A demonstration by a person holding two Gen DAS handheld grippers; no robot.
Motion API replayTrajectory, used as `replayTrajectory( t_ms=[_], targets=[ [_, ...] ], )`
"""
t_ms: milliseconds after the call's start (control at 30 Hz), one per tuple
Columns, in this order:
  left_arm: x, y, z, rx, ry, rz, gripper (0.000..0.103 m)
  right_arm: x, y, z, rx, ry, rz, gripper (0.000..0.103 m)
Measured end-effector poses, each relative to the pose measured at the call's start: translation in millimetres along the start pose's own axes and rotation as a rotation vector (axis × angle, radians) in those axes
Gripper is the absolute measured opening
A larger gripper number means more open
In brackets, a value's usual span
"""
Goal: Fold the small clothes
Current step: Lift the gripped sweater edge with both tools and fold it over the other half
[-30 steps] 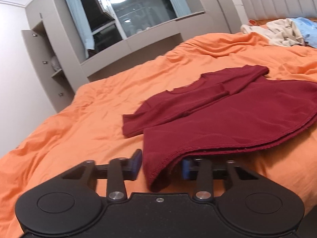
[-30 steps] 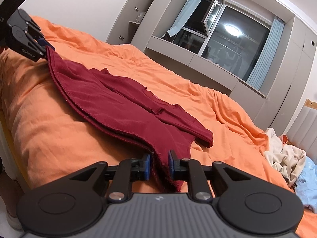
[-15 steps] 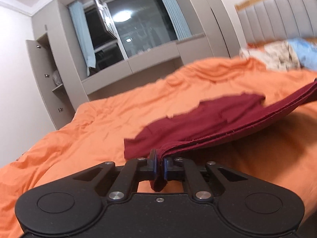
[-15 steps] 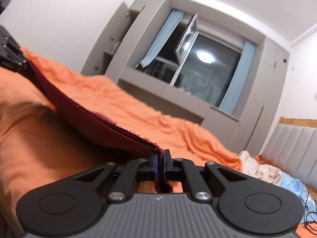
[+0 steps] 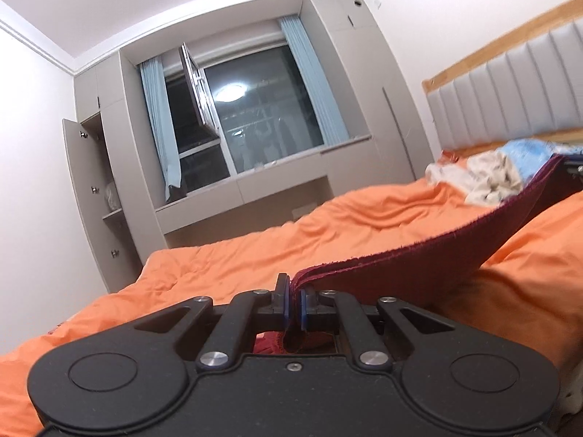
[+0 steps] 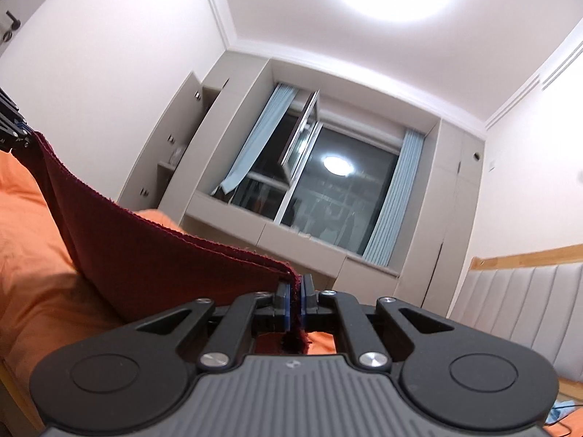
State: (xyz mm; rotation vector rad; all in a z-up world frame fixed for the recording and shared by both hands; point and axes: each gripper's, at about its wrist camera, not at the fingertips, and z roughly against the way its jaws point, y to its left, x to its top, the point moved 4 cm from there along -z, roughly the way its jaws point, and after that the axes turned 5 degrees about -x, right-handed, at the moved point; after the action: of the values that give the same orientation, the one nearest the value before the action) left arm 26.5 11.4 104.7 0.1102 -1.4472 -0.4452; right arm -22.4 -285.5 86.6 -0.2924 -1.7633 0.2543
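The open cupboard (image 5: 96,178) beside the window (image 5: 255,120) has shelves; on one shelf a pale thing (image 5: 112,196) stands, too blurred to name.

The left hand-held gripper (image 5: 294,307) is closed tight on one corner of the dark red garment (image 5: 419,255), with the cloth pinched between its blue pads (image 5: 288,306). The right hand-held gripper (image 6: 295,306) is also fully closed on another corner of the same garment (image 6: 145,255). The hem is stretched in the air between the two grippers, above the orange bed (image 5: 255,251), and the cloth hangs down from this edge. In the right wrist view the left gripper shows at the far left edge, at the other end of the hem.

A pile of other clothes (image 5: 492,174), beige and light blue, lies on the bed near the grey headboard (image 5: 510,87).

One second ago the garment lay flat on the bed, and the jaws were around its hem but not yet closed. Half a second ago they were closed and the hem was off the bed. Now both views are tipped higher, and more of the ceiling and the wall shows.
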Motion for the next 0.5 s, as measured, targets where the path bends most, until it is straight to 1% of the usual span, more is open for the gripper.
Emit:
replayTrajectory(
  t_ms=[100, 167, 367, 500],
  targets=[
    [13, -7, 19, -0.006, -0.038, 0.003, 0.005, 1, -3, -2, 0.009, 0.007, -0.012, 0.006],
    [16, -9, 20, -0.018, -0.035, 0.024, 0.005, -1, -1, -6, 0.003, 0.004, 0.003, 0.006],
    [13, -11, 9, -0.017, -0.028, 0.04, 0.006, -3, -1, -28, -0.004, -0.013, 0.016, 0.006],
    [14, 1, -9, 0.016, -0.025, 0.048, 0.006, 0, -1, -59, -0.001, -0.034, 0.026, 0.006]
  ],
)
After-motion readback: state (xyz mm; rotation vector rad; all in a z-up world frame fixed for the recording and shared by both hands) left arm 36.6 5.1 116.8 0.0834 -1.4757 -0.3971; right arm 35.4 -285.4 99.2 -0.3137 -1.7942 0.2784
